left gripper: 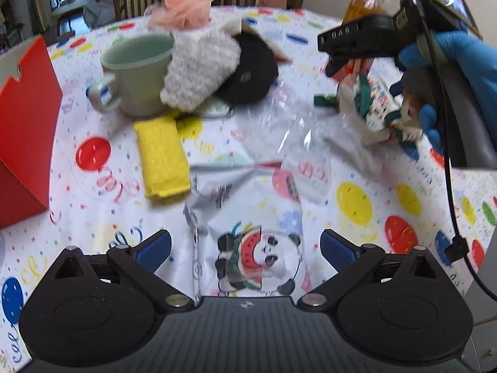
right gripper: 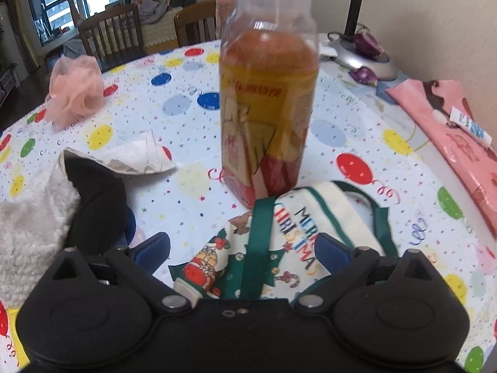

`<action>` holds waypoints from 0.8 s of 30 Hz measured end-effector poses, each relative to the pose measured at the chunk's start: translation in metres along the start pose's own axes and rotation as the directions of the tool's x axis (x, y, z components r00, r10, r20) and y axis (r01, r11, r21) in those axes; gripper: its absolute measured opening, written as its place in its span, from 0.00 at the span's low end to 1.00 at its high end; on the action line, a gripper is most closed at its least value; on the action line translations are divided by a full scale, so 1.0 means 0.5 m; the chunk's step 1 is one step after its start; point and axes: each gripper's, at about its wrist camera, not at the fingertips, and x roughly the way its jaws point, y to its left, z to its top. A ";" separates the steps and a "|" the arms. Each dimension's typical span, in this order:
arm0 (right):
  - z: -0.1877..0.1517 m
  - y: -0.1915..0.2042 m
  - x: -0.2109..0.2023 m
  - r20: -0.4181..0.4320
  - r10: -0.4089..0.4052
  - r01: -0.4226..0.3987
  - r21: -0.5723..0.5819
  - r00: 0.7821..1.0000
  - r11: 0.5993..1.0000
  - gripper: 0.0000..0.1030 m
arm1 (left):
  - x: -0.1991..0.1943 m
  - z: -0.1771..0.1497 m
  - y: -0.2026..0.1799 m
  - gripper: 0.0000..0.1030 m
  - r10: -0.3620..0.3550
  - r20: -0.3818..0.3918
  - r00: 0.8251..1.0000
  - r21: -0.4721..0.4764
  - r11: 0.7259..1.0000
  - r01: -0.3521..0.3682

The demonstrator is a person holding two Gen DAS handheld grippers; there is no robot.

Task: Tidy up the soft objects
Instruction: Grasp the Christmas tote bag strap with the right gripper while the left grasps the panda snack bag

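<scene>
My left gripper [left gripper: 245, 248] is matte black, with two rounded lobes flanking a ribbed central plate, silver pivot pins at the linkage joints and blue ribbed pads on its fingers [left gripper: 155, 248]. My right gripper [right gripper: 242, 248] is built the same way (same blue pads, same silver pins), with two small holes at the middle of its body. Seen from the left camera, the right unit carries white lettering on its black arm, a trailing black cable, and my blue-gloved hand [left gripper: 453, 71].
</scene>
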 end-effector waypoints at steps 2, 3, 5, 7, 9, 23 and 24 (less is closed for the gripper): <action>-0.003 0.002 0.011 -0.011 -0.018 0.018 0.009 1.000 1.000 0.95 | 0.013 -0.007 -0.001 1.00 0.006 -0.030 1.000 -0.004 1.000 -0.007; -0.004 0.003 0.016 -0.019 -0.023 0.023 0.012 1.000 1.000 0.94 | 0.018 -0.009 -0.001 1.00 0.008 -0.042 0.999 -0.006 1.000 -0.008; -0.007 0.005 0.025 -0.034 -0.034 0.035 0.016 0.999 0.999 0.88 | 0.026 -0.014 -0.001 1.00 0.006 -0.055 0.998 -0.010 1.000 -0.007; -0.009 0.003 0.031 -0.044 -0.029 0.030 0.033 0.999 0.999 0.81 | 0.030 -0.015 -0.001 1.00 0.014 -0.057 0.998 -0.010 1.000 -0.014; -0.011 -0.004 0.035 -0.049 -0.005 0.008 0.065 0.999 0.998 0.77 | 0.032 -0.015 -0.003 1.00 0.018 -0.055 0.998 -0.005 1.000 -0.018; -0.019 0.006 0.002 -0.022 0.091 -0.090 0.016 0.996 0.996 0.12 | 0.027 -0.016 -0.018 0.67 0.066 -0.030 0.997 0.029 0.997 -0.065; -0.021 0.004 -0.002 -0.020 0.095 -0.095 0.012 0.995 0.995 0.11 | 0.026 -0.015 -0.018 0.67 0.064 -0.027 0.998 0.029 0.998 -0.063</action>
